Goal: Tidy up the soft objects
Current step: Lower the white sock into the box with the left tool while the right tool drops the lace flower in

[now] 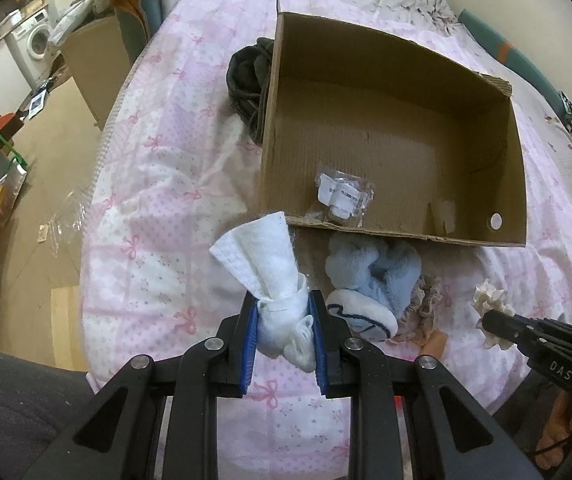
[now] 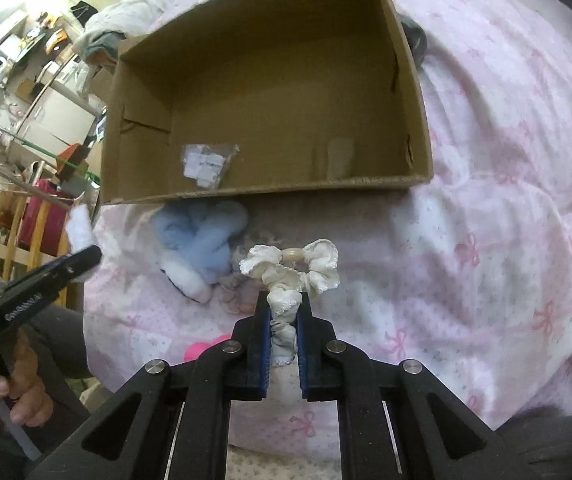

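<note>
Your left gripper (image 1: 283, 316) is clamped on a white waffle-textured cloth (image 1: 263, 260), whose loose end fans up toward the near left corner of the open brown cardboard box (image 1: 502, 152) ahead of it. Your right gripper (image 2: 284, 312) is closed on a cream frilly scrunchie (image 2: 294, 268), its ruffled loops standing just past the fingertips. Between the two grippers, a fluffy light-blue sock bundle (image 2: 201, 236) lies on the pink bow-print bedspread (image 2: 486, 240), against the box's near wall. A small clear plastic packet (image 1: 344, 194) sits inside the box.
</note>
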A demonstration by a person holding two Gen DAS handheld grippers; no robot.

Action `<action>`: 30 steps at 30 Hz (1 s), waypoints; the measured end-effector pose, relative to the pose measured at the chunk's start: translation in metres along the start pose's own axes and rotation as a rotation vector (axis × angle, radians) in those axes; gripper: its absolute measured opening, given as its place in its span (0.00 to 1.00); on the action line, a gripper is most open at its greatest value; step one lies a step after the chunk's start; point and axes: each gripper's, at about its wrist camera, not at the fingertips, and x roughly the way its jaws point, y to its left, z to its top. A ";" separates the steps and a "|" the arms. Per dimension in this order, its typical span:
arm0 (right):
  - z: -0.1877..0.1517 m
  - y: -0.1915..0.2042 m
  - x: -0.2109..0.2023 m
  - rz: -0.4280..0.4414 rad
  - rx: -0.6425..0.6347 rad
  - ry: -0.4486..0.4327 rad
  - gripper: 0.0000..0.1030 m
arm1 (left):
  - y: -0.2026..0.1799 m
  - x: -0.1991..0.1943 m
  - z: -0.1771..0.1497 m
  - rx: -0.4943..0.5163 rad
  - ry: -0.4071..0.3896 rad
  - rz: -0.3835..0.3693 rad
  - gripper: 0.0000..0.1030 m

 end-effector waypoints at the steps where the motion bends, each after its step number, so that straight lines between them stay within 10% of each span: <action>1: 0.001 0.001 -0.001 -0.002 -0.002 0.000 0.12 | 0.000 0.000 0.000 -0.001 0.000 -0.001 0.21; 21: 0.060 0.031 -0.086 0.111 -0.117 -0.308 0.12 | -0.029 -0.057 0.084 0.076 -0.285 0.014 0.21; 30: 0.086 -0.001 -0.070 0.101 -0.025 -0.384 0.12 | -0.037 -0.015 0.099 0.061 -0.254 -0.021 0.21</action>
